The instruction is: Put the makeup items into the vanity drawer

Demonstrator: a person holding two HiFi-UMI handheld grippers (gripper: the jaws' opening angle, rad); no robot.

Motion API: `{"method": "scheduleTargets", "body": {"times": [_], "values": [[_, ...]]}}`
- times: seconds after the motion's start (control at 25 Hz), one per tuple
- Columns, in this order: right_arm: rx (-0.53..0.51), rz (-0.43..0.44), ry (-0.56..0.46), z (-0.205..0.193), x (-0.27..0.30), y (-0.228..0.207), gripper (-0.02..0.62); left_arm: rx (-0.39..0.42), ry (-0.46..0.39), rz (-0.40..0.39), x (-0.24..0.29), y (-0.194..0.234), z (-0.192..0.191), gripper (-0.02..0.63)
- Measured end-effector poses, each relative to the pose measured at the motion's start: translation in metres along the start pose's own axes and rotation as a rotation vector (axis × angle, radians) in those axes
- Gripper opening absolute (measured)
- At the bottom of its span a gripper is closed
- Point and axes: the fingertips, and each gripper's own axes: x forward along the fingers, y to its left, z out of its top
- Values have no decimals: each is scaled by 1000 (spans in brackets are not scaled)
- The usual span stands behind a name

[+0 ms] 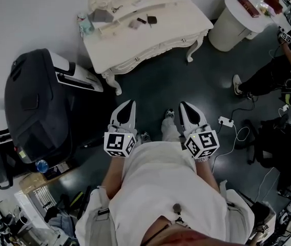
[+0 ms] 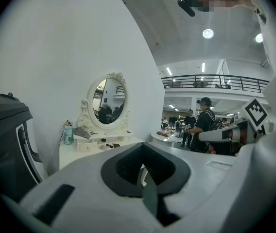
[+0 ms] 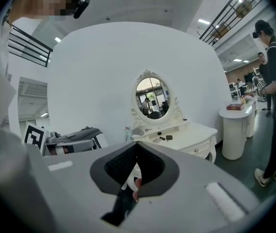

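Observation:
A white carved vanity (image 1: 150,45) stands ahead, its drawers closed. Small dark makeup items (image 1: 146,20) lie on its top beside a teal bottle (image 1: 85,24), below the oval mirror (image 3: 151,97). My left gripper (image 1: 129,105) and right gripper (image 1: 184,107) are held side by side over the dark floor, well short of the vanity. Both are shut with nothing between their jaws. In the left gripper view the closed left gripper (image 2: 145,171) points at the vanity (image 2: 79,152). In the right gripper view the closed right gripper (image 3: 135,171) points at the makeup items (image 3: 168,138).
A big black-and-white machine (image 1: 38,106) stands left of the vanity. A round white pedestal table (image 1: 235,19) with a book is at the right. A person (image 1: 268,76) stands beyond it. A power strip (image 1: 225,121) and cables lie on the floor to my right.

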Motion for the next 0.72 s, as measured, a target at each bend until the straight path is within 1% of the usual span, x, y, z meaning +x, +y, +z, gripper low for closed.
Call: {"method": "scheduleTargets", "body": {"times": [0.24,0.32,0.48,0.72], "values": [[-20,63,12,25,34,-35,8,-11,-20,59,41,-1,16,6],[-14,83,12,33,46,-47,8,-19,-20,82,55,0,19,6],[-5,124,20,47,70,-76,8,-24,-45,138,83,2,29,6],[-63,208,31,71,98,-105,8,-46,-71,235,116,5,39,5]]}}
